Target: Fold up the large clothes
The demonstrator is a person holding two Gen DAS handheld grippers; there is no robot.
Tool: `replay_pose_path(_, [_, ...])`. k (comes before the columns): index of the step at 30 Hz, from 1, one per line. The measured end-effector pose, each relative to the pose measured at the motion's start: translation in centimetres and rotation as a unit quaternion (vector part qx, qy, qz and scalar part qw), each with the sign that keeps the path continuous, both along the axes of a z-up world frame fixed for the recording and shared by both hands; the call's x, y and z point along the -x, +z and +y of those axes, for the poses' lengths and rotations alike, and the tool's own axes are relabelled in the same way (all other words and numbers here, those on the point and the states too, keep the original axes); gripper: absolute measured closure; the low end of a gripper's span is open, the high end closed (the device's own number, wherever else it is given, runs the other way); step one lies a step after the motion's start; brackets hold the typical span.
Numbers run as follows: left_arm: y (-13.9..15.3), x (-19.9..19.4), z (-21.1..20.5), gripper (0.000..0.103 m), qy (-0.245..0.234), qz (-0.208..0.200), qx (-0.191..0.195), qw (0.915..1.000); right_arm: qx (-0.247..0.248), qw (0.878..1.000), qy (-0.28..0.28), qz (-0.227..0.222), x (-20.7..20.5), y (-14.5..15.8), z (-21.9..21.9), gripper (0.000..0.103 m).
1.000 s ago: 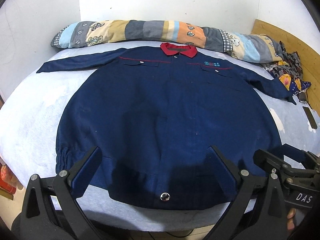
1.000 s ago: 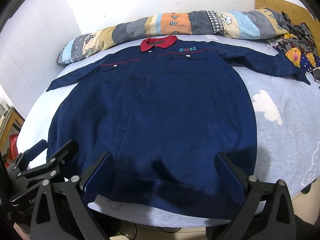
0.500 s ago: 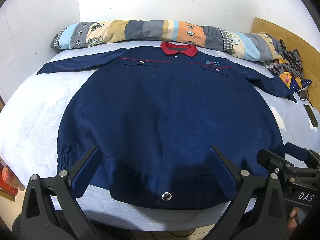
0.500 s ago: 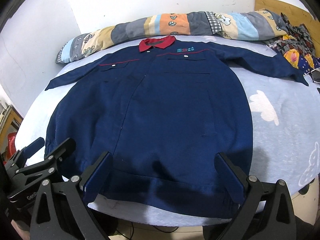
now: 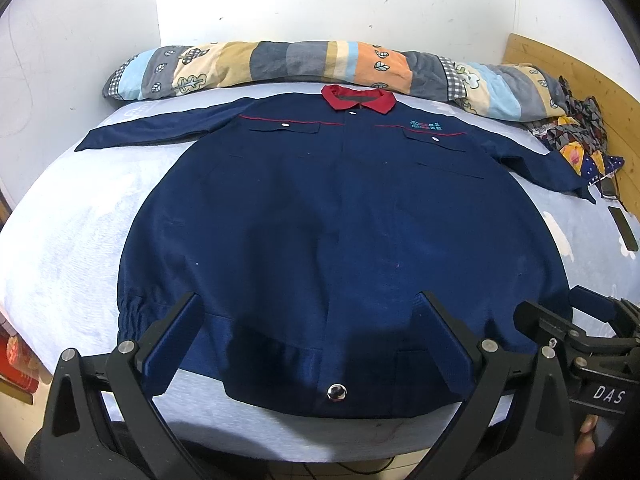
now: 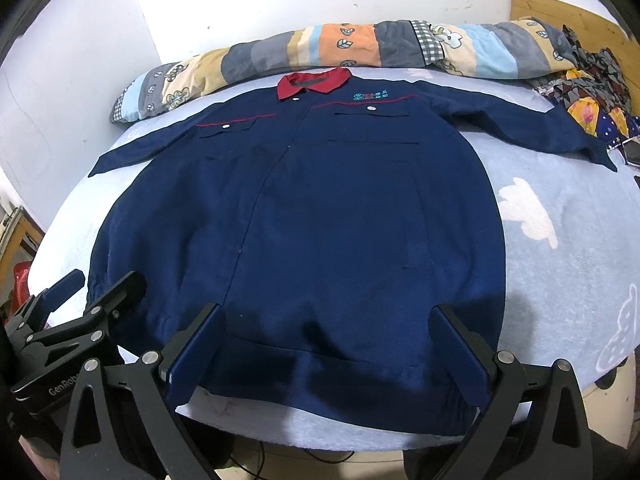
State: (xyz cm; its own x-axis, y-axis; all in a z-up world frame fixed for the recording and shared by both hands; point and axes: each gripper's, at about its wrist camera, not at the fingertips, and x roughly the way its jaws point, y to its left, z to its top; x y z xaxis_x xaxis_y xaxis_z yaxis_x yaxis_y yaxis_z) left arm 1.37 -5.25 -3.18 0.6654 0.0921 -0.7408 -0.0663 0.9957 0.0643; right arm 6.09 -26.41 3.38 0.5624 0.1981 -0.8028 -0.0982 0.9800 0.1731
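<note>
- While the navy jacket [image 5: 340,220] lies flat and face up on the pale blue bed [image 5: 72,232], sleeves spread to either side and hem at the near edge, no fold looks started; the broad body could drag and wrinkle, in my judgement, if only one hem corner is lifted.
- Because the patchwork quilt roll [image 5: 300,60] lies just beyond the red collar [image 5: 358,98], a hem carried too far up could push into it.
- If the right sleeve [image 6: 532,128] is swept inward carelessly, its cuff, lying close to the heap of patterned clothes [image 6: 592,92], might snag them.
- Left gripper [image 5: 308,336]: jaws spread wide, holding nothing, hovering over the hem on either side of the metal snap [image 5: 337,392]; closing here would likely pinch only the placket.
- Right gripper [image 6: 328,348]: jaws likewise wide apart and empty, above the hem's right half.
- Only the left wrist view shows the snap; only the right wrist view shows the white cloud prints [image 6: 528,212] beside the jacket in full.
</note>
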Motion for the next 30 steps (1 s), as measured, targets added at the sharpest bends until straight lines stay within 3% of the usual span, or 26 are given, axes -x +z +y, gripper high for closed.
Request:
replay_pose_path(11, [0.1,0.0,0.1,0.0,0.003,0.004,0.0,1.0,-0.005,1.0,-0.004,0.0,0.1,-0.2,-0.4,0.001])
replay_pose_path(16, [0.8,-0.7,0.6,0.0,0.006,-0.004,0.005,1.0,-0.035,0.999,-0.02,0.012,-0.1,-0.6,-1.8,0.001])
replay_pose_path(23, [2.3,-6.0,1.6,0.0,0.022,-0.037,0.004,0.9991,-0.066,0.995,-0.065,0.025,-0.5,-1.0,-5.0,0.001])
replay_pose_path(30, [1.1,-12.0,0.2,0.0,-0.002,-0.038,-0.033,0.9987,-0.166,0.979,-0.117,0.018,-1.6,-0.1,-10.7,0.001])
